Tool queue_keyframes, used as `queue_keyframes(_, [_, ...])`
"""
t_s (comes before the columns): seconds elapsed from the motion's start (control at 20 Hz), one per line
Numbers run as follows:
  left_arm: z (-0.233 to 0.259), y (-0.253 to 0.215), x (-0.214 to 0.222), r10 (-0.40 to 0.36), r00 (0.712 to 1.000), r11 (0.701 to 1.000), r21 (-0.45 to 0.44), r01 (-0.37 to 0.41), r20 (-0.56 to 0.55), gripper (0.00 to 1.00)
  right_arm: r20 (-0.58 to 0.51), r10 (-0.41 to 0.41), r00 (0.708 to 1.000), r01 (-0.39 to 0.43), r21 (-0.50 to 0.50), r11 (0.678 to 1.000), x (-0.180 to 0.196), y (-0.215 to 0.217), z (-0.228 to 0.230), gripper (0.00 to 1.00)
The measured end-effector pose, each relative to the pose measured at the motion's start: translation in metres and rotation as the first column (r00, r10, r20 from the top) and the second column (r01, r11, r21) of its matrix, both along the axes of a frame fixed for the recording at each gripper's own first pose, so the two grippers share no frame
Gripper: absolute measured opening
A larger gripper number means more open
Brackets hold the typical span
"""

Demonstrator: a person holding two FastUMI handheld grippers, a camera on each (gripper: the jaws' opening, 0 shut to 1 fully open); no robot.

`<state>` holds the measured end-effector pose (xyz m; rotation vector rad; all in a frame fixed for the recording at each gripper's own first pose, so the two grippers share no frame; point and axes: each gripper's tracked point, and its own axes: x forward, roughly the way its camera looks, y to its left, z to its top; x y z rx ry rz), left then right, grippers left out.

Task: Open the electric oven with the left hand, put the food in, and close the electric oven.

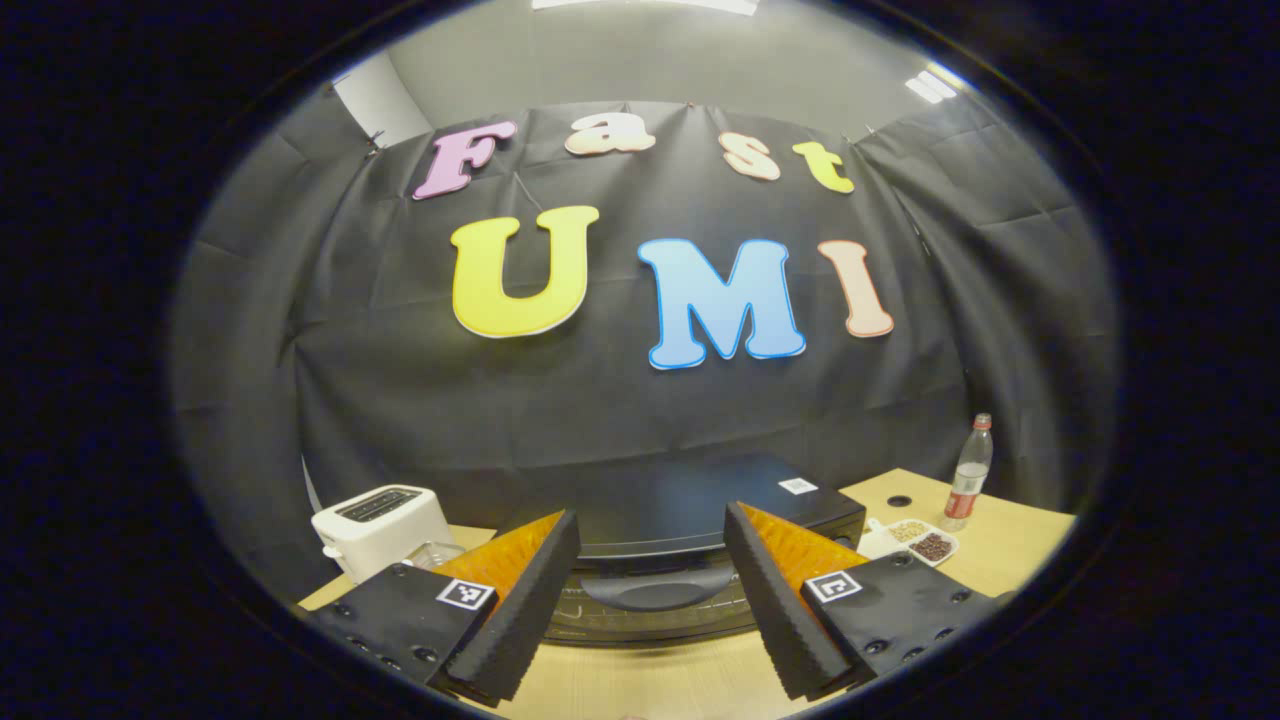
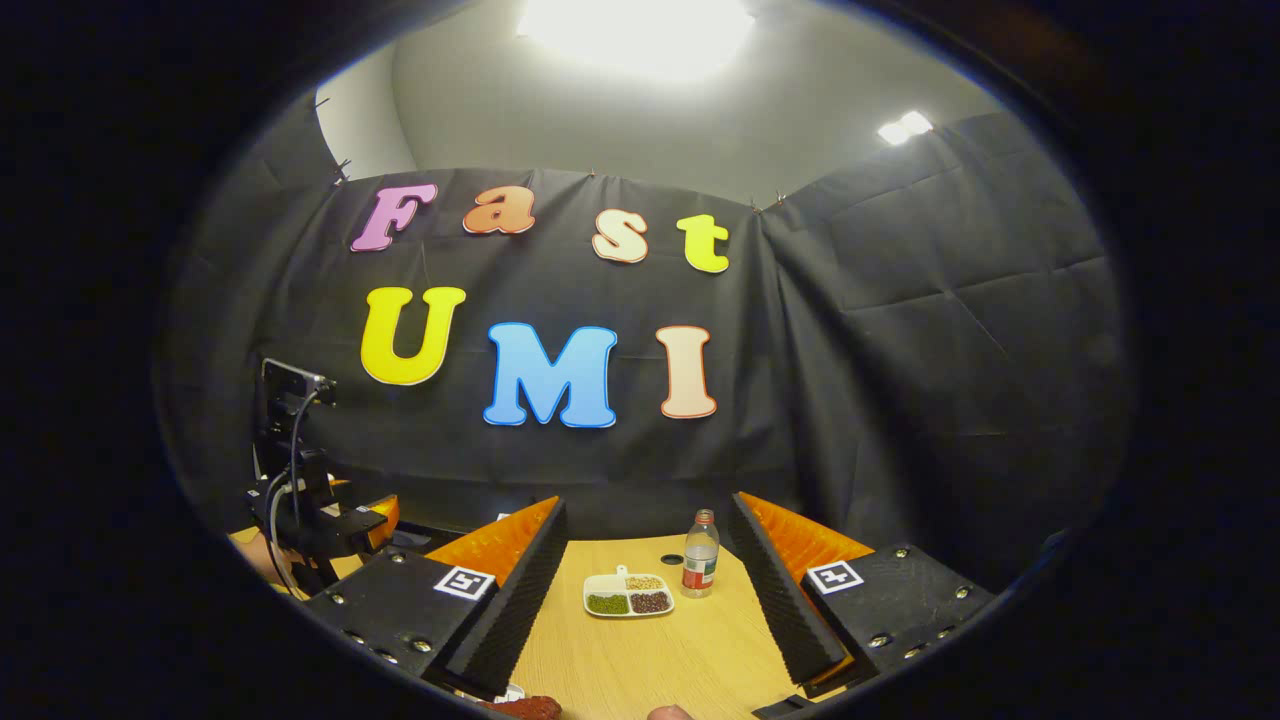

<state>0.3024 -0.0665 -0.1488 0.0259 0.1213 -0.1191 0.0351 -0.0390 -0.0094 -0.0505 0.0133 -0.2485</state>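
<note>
Left gripper view: gripper (image 1: pixel 652 590) open before oven (image 1: pixel 690 540).

oven (image 1: pixel 690 540) lower front hidden behind claw fingers, reddish food (image 2: pixel 525 707) cut off at bottom edge

A recording booth set up like a kitchen corner: black cloth walls (image 2: pixel 900 330) hang under ceiling lights (image 2: pixel 630 30), around a wooden table (image 2: pixel 650 650) holding an oven (image 1: pixel 690 520), toaster (image 1: pixel 380 530), bottle (image 2: pixel 700 567) and snack dish (image 2: pixel 628 594).
</note>
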Motion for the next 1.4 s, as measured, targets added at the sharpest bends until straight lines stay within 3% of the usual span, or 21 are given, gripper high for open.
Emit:
queue_keyframes(0.3, [-0.052,-0.011,0.032,-0.007,0.997,1.000,0.015,0.008,-0.074,1.00,-0.032,-0.044,0.999,0.043,-0.038,0.998,0.001,-0.004,-0.001,0.98])
queue_keyframes(0.65, [-0.066,-0.013,0.040,0.013,0.996,1.000,-0.019,-0.015,-0.088,1.00,-0.053,-0.026,0.998,0.022,-0.066,0.998,0.002,0.001,-0.001,0.98])
queue_keyframes(0.8, [-0.069,-0.012,0.026,0.016,0.995,0.999,-0.047,-0.021,-0.101,1.00,-0.054,-0.009,0.998,0.006,-0.061,0.998,0.002,0.003,-0.001,0.98])
queue_keyframes(1.4, [-0.096,-0.014,-0.048,0.015,0.986,1.000,0.005,-0.015,-0.165,0.97,-0.047,0.051,0.998,-0.053,-0.028,0.998,-0.012,-0.002,0.000,0.98])
